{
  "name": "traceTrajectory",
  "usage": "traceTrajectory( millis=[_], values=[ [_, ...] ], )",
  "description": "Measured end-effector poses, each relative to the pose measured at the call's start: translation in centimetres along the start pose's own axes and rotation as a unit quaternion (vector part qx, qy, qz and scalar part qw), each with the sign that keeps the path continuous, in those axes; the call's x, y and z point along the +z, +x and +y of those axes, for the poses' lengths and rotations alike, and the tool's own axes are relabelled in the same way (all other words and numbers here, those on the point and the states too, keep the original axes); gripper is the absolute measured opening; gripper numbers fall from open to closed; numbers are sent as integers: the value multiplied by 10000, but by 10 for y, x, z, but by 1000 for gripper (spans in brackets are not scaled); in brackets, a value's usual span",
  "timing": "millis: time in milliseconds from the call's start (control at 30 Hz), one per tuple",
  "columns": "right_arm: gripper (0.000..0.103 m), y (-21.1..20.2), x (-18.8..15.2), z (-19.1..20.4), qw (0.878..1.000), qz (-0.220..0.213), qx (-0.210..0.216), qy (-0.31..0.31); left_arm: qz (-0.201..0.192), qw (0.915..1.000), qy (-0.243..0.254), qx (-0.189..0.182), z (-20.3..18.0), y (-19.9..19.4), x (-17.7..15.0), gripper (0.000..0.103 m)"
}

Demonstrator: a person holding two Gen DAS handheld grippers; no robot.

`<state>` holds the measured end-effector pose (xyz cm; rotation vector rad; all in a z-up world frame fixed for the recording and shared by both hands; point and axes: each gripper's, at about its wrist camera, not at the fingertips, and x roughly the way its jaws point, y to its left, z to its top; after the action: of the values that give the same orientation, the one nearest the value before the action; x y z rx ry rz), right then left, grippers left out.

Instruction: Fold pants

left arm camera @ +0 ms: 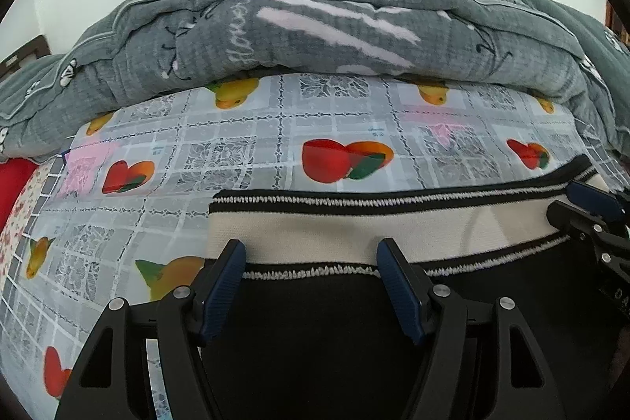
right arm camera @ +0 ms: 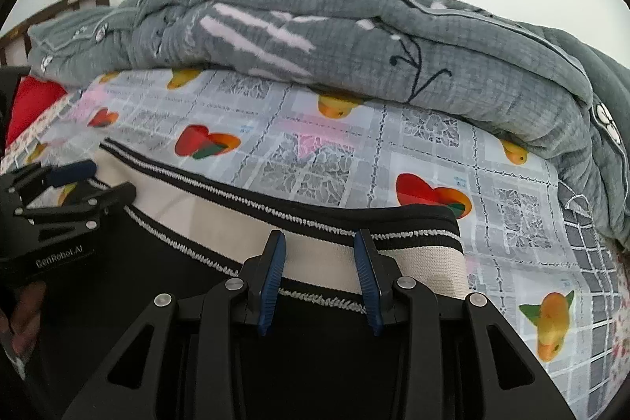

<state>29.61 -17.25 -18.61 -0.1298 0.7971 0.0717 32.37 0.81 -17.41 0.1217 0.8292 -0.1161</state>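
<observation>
Black pants (left arm camera: 315,333) with a cream waistband (left arm camera: 354,227) edged in black-and-white stitching lie flat on a fruit-print cloth (left arm camera: 256,160). My left gripper (left arm camera: 311,254) is open, its blue-padded fingers (left arm camera: 226,278) spread over the left part of the waistband, holding nothing. My right gripper (right arm camera: 319,250) is open over the right end of the waistband (right arm camera: 393,258), above the black pants (right arm camera: 157,302). Each gripper shows in the other's view: the right gripper (left arm camera: 590,211) at the far right, the left gripper (right arm camera: 75,184) at the far left.
A thick grey quilt (left arm camera: 315,26) is piled along the back of the cloth, also in the right wrist view (right arm camera: 354,38). A red item (left arm camera: 15,184) lies at the left edge. A white wall is behind.
</observation>
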Motion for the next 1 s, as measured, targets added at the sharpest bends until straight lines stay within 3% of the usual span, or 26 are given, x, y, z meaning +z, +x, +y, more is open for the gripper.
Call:
traceTrajectory(
  millis=[167,333,400,533,600,733,900,1000],
  values=[
    [37,-29,-12,-10,9997,253,47,-55,215,9983,317,-432,0,-30,-22,68],
    [39,-65,-61,-17,9996,280,15,25,127,9931,976,-641,-15,-72,-70,68],
    [40,-82,-79,-18,9998,175,39,103,47,9915,953,-884,-16,-93,-92,68],
    [41,-107,-121,-18,9993,211,214,233,-56,9945,592,-859,-9,-122,-126,69],
    [41,-115,-146,-17,9994,92,193,270,42,9947,434,-931,-1,-130,-139,75],
    [41,-127,-171,-23,9982,85,257,536,-45,9966,587,-576,7,-148,-163,75],
    [41,-134,-181,-36,9945,282,352,947,398,9982,443,-42,32,-149,-182,72],
    [41,-136,-187,-41,9922,387,450,1099,395,9983,416,-133,41,-155,-194,74]
  ],
)
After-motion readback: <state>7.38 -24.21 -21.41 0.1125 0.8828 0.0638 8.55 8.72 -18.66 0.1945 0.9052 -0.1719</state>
